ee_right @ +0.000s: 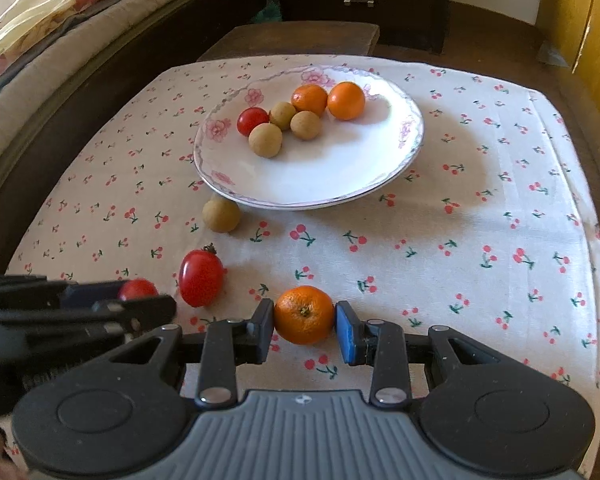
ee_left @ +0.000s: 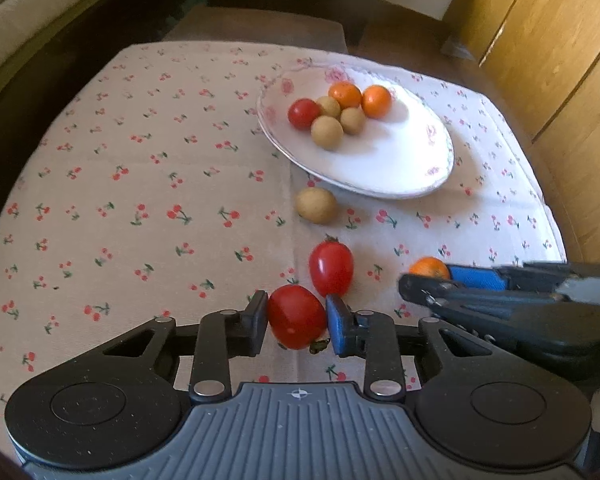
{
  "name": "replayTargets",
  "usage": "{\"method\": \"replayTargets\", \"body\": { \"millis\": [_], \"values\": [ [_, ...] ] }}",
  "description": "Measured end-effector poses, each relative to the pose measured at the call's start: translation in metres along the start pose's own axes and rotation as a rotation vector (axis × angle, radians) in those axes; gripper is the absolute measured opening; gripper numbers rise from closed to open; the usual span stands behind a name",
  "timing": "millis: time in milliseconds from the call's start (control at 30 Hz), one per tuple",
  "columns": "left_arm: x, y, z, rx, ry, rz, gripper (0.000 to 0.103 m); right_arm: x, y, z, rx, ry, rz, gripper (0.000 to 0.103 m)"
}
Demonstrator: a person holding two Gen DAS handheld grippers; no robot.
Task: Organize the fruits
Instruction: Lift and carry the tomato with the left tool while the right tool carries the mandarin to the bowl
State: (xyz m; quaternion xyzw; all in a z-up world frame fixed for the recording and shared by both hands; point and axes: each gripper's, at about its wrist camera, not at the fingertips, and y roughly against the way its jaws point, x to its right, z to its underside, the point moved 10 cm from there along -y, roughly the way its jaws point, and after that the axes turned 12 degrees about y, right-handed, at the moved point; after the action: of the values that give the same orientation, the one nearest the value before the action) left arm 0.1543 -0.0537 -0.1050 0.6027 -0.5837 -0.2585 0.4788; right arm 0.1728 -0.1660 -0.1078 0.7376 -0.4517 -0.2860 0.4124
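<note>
My left gripper (ee_left: 297, 322) is shut on a red tomato (ee_left: 296, 316), low over the cherry-print cloth. A second red tomato (ee_left: 331, 268) lies just beyond it, and a tan round fruit (ee_left: 317, 205) sits nearer the plate. In the right wrist view my right gripper (ee_right: 305, 326) is shut on a small orange (ee_right: 305, 314). The white flowered plate (ee_right: 320, 184) holds one tomato, two oranges and three tan fruits. The right gripper (ee_left: 432, 280) shows at the right of the left wrist view, and the left gripper (ee_right: 140, 300) at the left of the right wrist view.
The cloth-covered table (ee_right: 480, 220) is small, with its edges close on every side. A bed (ee_right: 40, 40) runs along the left, a dark drawer cabinet (ee_right: 360, 0) stands behind, and wooden doors (ee_left: 560, 60) are at the right.
</note>
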Motion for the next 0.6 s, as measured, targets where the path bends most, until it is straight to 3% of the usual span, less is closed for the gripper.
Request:
{"method": "replayTargets", "body": {
  "millis": [300,600],
  "values": [
    [0.009,0.012,-0.026,0.049,0.016,0.062,0.039,0.001,0.026,-0.023,0.084,-0.014,0.007,0.034],
    [0.029,0.005,-0.059,0.076,0.016,0.094,0.039,0.019,0.027,-0.053,0.12,-0.051,0.02,0.034]
  ]
}}
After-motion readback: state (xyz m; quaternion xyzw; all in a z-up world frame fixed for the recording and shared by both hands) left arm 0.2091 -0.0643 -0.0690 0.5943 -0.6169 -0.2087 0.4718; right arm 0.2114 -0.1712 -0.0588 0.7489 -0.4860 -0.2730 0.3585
